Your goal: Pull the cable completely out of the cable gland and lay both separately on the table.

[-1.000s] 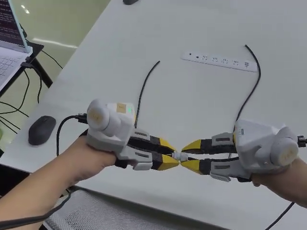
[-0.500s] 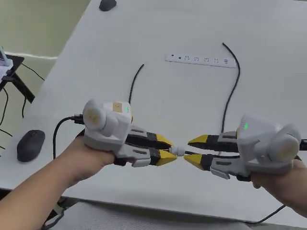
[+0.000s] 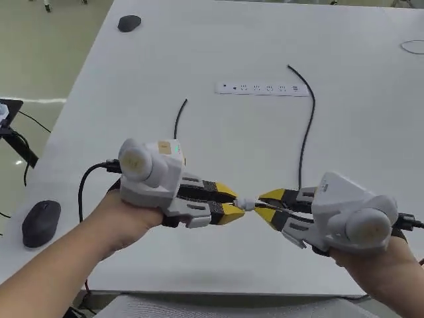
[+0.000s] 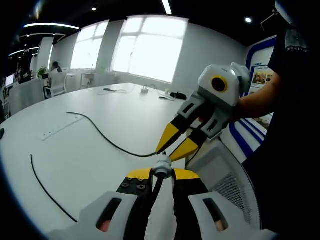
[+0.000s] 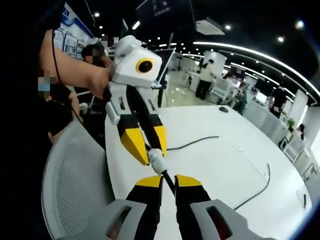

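Over the near edge of the bench point(image 3: 199, 46), the left tongs point(image 3: 238, 206) are pressed together on the small white cable gland point(image 3: 247, 203). The right tongs point(image 3: 265, 207) meet them almost tip to tip, pinching the black cable point(image 3: 305, 126) just where it leaves the gland. Both pieces are held up off the surface. From the right tongs the cable runs to the far side, lying on the bench in a long curve that passes close by the right end of a white power strip point(image 3: 262, 88). A shorter black cable point(image 3: 179, 119) lies loose to the far left, well apart from the work.

The cable looks not yet free of the gland; how much remains inside is hidden by the tongs. To do the pull well, the left side should hold the gland steady while the right draws straight along the gland's axis, since an angled pull would likely bind. The jacket looks smooth, so a firm pinch matters. The slack on the bench will drag along, so it should be watched near the power strip. After that, each piece needs its own spot on the bench.
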`<state>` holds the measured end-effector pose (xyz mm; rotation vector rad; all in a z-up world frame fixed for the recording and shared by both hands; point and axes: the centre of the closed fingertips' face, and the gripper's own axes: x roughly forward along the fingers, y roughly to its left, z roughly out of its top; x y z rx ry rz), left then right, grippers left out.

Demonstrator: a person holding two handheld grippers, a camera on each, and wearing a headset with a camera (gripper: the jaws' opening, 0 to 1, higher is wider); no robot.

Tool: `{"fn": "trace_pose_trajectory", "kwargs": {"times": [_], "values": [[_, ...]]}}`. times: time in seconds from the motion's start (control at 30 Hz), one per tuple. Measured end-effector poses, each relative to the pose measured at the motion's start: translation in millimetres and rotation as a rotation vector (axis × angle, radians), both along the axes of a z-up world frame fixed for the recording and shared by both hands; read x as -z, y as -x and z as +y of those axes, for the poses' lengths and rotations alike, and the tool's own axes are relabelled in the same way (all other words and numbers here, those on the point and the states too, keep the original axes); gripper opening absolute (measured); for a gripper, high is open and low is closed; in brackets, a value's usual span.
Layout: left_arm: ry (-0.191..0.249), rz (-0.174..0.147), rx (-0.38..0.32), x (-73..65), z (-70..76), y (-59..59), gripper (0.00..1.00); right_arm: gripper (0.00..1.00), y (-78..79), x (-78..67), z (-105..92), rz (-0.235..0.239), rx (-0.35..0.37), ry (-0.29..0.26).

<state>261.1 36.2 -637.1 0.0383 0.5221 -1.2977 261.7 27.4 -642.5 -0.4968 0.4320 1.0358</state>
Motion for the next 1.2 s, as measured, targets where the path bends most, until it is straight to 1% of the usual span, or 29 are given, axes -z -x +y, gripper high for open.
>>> {"fn": "trace_pose_trajectory", "kwargs": {"times": [0.1,0.2,0.23,0.27,0.37,0.47,0.57,0.7,0.77,0.8,0.83,0.87,0.9,1.0,1.1,1.2], "values": [[0.000,-0.002,0.003,0.2,0.3,0.5,0.15,0.03,0.3,2.7,1.2,-0.029,-0.011,0.028],[0.003,0.000,0.010,0.0,0.6,1.0,0.15,0.02,0.6,4.6,2.5,-0.063,-0.038,0.064],[0.004,0.001,0.009,-0.1,1.1,0.5,0.15,0.01,0.3,4.8,2.8,-0.065,-0.038,0.065],[0.005,0.004,0.008,-0.3,1.3,0.2,0.15,0.01,-0.7,4.6,2.5,-0.058,-0.035,0.065],[0.005,-0.011,0.007,-0.4,1.4,-1.6,0.15,0.00,-2.6,5.2,2.0,-0.046,-0.026,0.071],[-0.001,-0.012,0.007,1.9,1.5,-3.1,0.15,0.00,-3.9,7.9,1.6,-0.042,-0.021,0.080],[0.000,-0.013,0.001,3.6,3.1,-5.9,0.15,0.00,-7.9,10.9,-3.1,-0.034,0.000,0.085],[0.014,-0.004,-0.004,2.8,4.2,-9.3,0.15,0.00,-13.2,12.4,-10.5,-0.017,0.037,0.075],[0.016,-0.007,-0.001,2.2,3.5,-10.0,0.15,0.00,-15.1,13.4,-13.2,0.001,0.057,0.058],[0.016,-0.007,-0.002,2.2,3.4,-10.5,0.15,0.00,-15.7,14.3,-14.1,0.003,0.062,0.060],[0.015,-0.006,-0.002,2.4,3.4,-10.7,0.15,0.00,-17.1,17.3,-17.1,0.012,0.074,0.065],[0.014,-0.004,-0.002,2.8,3.6,-10.9,0.15,0.00,-17.4,18.8,-18.7,0.026,0.088,0.058],[0.014,-0.003,-0.004,3.2,4.0,-11.6,0.15,0.00,-18.7,20.1,-21.0,0.052,0.122,0.028],[0.008,-0.005,-0.009,3.0,4.2,-13.0,0.15,0.00,-23.1,26.0,-28.9,0.062,0.150,0.031],[0.012,-0.010,-0.009,0.5,4.1,-13.8,0.15,0.00,-26.2,28.3,-35.7,0.071,0.183,0.024],[0.015,-0.006,-0.015,0.2,5.1,-14.4,0.15,0.00,-30.0,33.2,-45.7,0.102,0.238,0.014]]}}
